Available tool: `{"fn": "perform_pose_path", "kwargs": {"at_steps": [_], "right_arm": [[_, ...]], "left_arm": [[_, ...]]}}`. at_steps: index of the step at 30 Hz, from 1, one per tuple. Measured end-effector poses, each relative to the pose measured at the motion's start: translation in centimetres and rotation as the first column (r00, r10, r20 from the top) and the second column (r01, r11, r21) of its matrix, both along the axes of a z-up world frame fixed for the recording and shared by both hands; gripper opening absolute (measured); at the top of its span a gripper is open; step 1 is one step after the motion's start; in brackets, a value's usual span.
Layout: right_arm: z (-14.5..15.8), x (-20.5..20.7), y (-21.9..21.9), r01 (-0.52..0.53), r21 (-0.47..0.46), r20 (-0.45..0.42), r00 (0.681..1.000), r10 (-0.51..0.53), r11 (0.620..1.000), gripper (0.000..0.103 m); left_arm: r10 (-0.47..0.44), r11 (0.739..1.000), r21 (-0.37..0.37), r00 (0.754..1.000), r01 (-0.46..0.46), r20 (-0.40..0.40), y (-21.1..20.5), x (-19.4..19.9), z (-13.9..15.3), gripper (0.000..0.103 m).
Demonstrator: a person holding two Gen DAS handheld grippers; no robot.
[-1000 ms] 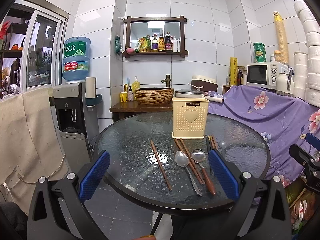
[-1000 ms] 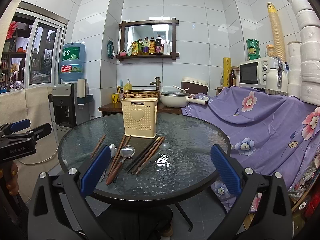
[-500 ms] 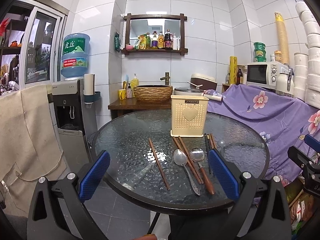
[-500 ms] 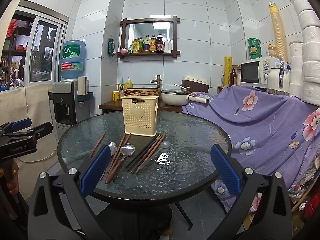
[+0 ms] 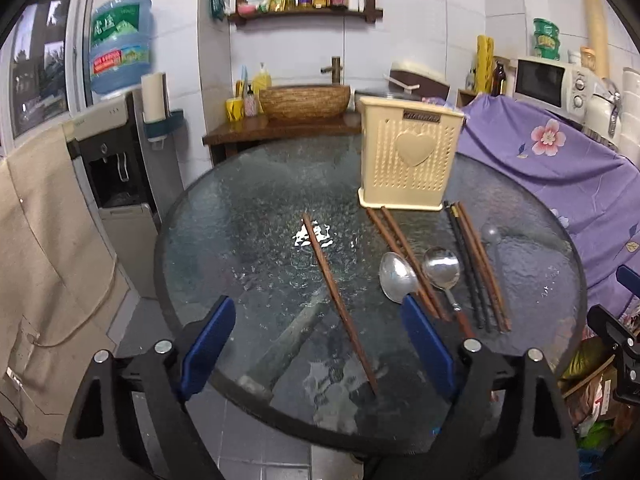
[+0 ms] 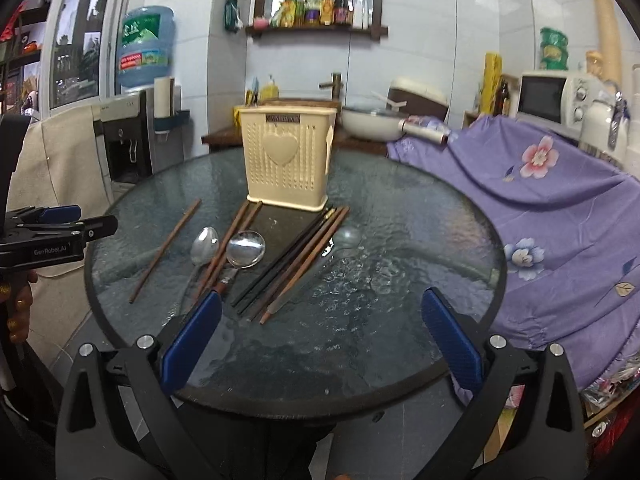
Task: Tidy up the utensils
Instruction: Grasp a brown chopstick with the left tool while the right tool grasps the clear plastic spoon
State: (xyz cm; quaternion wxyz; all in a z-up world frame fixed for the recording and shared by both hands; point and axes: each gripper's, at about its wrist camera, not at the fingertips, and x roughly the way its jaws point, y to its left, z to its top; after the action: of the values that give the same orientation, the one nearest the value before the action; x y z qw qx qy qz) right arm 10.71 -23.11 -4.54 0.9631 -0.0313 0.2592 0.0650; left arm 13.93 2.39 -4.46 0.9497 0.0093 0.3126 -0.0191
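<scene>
A cream utensil holder (image 5: 410, 160) (image 6: 287, 160) with a heart stands upright on the round glass table (image 5: 248, 216) (image 6: 400, 248). In front of it lie a lone brown chopstick (image 5: 338, 300) (image 6: 165, 251), a brown chopstick pair (image 5: 404, 260), two metal spoons (image 5: 394, 278) (image 6: 245, 245), and several dark and brown chopsticks (image 5: 478, 268) (image 6: 298, 262). My left gripper (image 5: 318, 344) is open and empty above the table's near edge, over the lone chopstick's near end. My right gripper (image 6: 320, 336) is open and empty above the near edge, right of the chopstick tips.
A purple flowered cloth (image 6: 560, 200) covers the furniture right of the table. A water dispenser (image 5: 116, 136) stands at the left. A counter with a woven basin (image 5: 304, 100) and a white pan (image 6: 372, 124) is behind the table. A microwave (image 5: 548, 84) sits at the back right.
Both grippers have moved forward and tilted down toward the table; the utensils and holder now look closer. Nothing on the table has moved.
</scene>
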Motion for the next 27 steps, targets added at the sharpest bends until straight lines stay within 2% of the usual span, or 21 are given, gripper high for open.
{"fn": "perform_pose_path", "kwargs": {"at_steps": [4,8,13,18,22,27], "right_arm": [[-0.4,4.8,-0.8,-0.003,0.054,-0.082,0.997,0.007,0.999,0.098],[-1.0,9.2,-1.5,0.051,0.094,-0.151,0.988,-0.037,0.994,0.097],[-2.7,14.7,-1.5,0.121,0.099,-0.280,0.956,-0.089,0.988,0.078],[-3.9,17.9,-1.5,0.190,0.073,-0.341,0.927,-0.155,0.979,0.069],[-4.8,19.1,-1.2,0.215,0.059,-0.380,0.908,-0.177,0.975,0.068],[-5.7,19.9,-0.7,0.235,0.046,-0.410,0.891,-0.196,0.971,0.060]], "left_arm": [[-0.001,1.000,-0.013,0.998,0.000,-0.069,0.7,4.0,-1.1,0.077],[-0.004,1.000,0.020,0.994,0.007,-0.105,0.5,7.1,-1.6,0.073],[0.003,0.999,0.035,0.985,0.003,-0.171,0.8,10.8,-2.6,0.071],[0.009,0.998,0.058,0.979,0.003,-0.206,0.9,12.8,-3.3,0.071],[0.015,0.998,0.061,0.971,0.000,-0.237,0.9,13.9,-3.9,0.071],[0.021,0.999,0.044,0.966,-0.010,-0.257,1.0,14.8,-4.4,0.071]]}}
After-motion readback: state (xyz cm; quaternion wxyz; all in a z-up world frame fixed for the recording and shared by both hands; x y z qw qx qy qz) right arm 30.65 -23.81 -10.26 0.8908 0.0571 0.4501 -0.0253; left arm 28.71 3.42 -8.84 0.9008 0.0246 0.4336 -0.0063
